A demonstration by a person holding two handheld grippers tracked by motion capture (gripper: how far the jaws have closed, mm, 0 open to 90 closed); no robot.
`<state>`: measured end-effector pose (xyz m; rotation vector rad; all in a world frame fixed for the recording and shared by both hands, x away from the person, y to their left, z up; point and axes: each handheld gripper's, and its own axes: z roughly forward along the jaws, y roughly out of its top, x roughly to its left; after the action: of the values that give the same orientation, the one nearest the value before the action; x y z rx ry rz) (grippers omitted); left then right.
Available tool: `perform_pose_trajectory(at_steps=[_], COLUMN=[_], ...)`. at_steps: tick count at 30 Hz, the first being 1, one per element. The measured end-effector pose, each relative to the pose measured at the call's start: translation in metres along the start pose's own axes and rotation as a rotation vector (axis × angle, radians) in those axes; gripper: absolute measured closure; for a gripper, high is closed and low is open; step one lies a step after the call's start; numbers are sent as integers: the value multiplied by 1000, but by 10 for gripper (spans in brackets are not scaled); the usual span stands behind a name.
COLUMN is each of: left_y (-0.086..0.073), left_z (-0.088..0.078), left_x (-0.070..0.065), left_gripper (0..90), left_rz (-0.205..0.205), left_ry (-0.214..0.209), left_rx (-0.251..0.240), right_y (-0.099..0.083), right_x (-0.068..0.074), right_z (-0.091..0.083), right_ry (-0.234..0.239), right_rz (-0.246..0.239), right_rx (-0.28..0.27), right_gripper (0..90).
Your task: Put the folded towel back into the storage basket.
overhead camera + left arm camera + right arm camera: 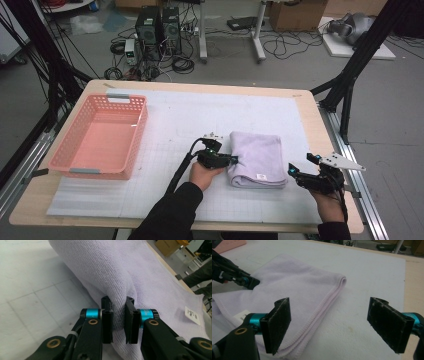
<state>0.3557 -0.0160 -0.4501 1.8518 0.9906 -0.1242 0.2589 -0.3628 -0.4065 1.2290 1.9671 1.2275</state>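
Left tongs (117, 306) pinching a fold of the purple towel (257, 157) on the desk (305, 107). Right tongs (337, 325) wide open beside it, holding nothing.

The basket (100, 136) sits at nine o'clock on the mat (185, 120); the folded towel (257, 155) lies toward four o'clock, well apart.

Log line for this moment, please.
left gripper: shut on towel, left edge | right gripper: open, beside towel's right edge | basket: far left, apart from towel
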Motion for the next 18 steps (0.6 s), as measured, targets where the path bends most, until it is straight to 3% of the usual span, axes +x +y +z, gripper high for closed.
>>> perform_pose_trajectory(at_steps=[5,7,9,11,12,15,18], left_y=[2,1,1,-2,-2,-9,-10], left_z=[-13,-29,-34,-57,-57,-86,-102], left_x=[5,15,18,34,34,54,63], left_gripper=[798,798,798,798,798,798,798], left_rz=[21,19,20,23,23,13,13], left_ry=[6,21,26,55,55,96,117], left_rx=[-11,-22,-22,-31,-31,-47,-57], right_y=[-1,-1,-1,-1,-1,-1,-1], right_x=[-1,-1,0,1,1,2,3], right_z=[0,0,0,1,1,3,5], right_ry=[-3,-1,-2,0,-2,0,3], right_rz=[0,-1,-3,-1,-4,-3,-11], right_rx=[-4,-2,-1,2,1,6,11], right_gripper=[182,182,182,182,182,182,182])
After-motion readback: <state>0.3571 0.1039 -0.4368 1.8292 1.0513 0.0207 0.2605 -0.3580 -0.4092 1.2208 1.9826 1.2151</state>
